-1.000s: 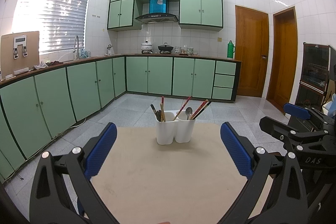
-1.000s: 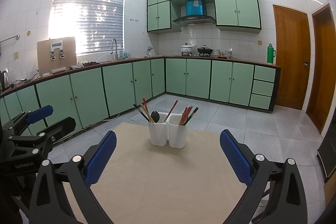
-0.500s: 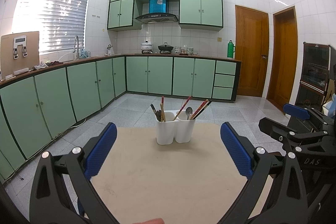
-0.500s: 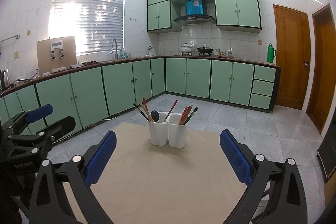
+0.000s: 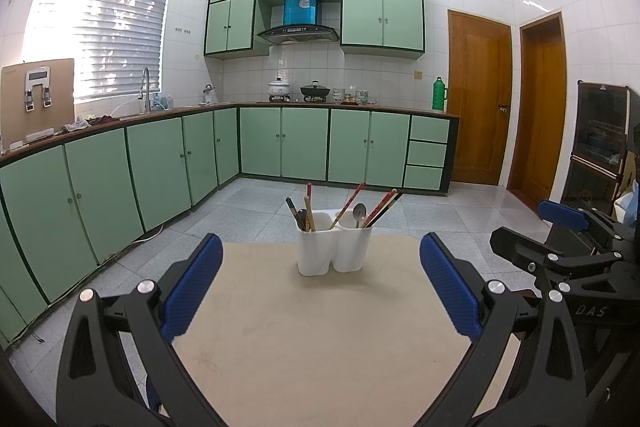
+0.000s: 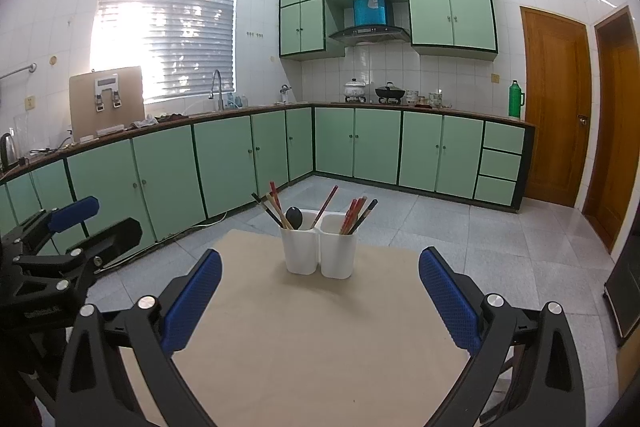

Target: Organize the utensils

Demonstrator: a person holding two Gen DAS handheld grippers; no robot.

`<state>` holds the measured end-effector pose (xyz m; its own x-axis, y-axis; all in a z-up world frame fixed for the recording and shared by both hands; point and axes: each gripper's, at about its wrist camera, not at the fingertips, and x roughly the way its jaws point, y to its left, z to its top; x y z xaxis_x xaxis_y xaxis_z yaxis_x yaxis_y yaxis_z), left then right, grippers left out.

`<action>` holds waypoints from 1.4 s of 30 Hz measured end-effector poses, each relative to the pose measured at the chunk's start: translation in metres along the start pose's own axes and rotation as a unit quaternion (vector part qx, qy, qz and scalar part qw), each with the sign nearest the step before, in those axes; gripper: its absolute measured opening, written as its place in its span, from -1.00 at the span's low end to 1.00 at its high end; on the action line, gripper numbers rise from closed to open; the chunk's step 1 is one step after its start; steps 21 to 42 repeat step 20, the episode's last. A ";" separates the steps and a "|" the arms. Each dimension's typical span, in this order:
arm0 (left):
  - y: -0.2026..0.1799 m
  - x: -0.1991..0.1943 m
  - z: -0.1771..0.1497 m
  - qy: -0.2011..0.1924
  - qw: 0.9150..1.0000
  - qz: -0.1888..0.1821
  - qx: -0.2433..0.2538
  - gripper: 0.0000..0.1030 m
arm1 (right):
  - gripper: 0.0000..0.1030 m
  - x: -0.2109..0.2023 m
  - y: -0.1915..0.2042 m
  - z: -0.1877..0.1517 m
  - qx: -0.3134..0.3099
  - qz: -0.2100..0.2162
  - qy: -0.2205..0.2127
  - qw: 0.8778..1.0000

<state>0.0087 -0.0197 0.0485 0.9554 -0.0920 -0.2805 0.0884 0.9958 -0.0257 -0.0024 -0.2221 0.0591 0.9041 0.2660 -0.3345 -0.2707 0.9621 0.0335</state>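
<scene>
A white two-compartment utensil holder (image 5: 331, 247) stands near the far edge of a beige table (image 5: 320, 339); it also shows in the right wrist view (image 6: 319, 250). It holds red and wooden chopsticks (image 5: 378, 207) and spoons (image 5: 359, 211), spread over both compartments. My left gripper (image 5: 320, 291) is open and empty, well short of the holder. My right gripper (image 6: 320, 299) is open and empty, also short of it. Each gripper shows at the edge of the other's view.
The table top (image 6: 312, 347) ends just behind the holder. Beyond lie a tiled floor, green kitchen cabinets (image 5: 304, 143) and two wooden doors (image 5: 480, 99). A dark cabinet (image 5: 600, 151) stands at the right.
</scene>
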 end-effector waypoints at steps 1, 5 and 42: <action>0.001 -0.001 -0.001 0.000 1.000 0.000 -0.001 0.86 | 0.88 0.000 0.000 0.000 0.000 0.000 0.000 1.000; 0.002 0.000 -0.001 0.001 1.000 0.000 -0.003 0.86 | 0.88 0.002 0.000 -0.001 0.000 0.000 0.001 1.000; 0.003 0.005 -0.001 0.006 1.000 0.002 -0.005 0.86 | 0.88 0.005 -0.002 -0.006 0.000 -0.001 0.004 1.000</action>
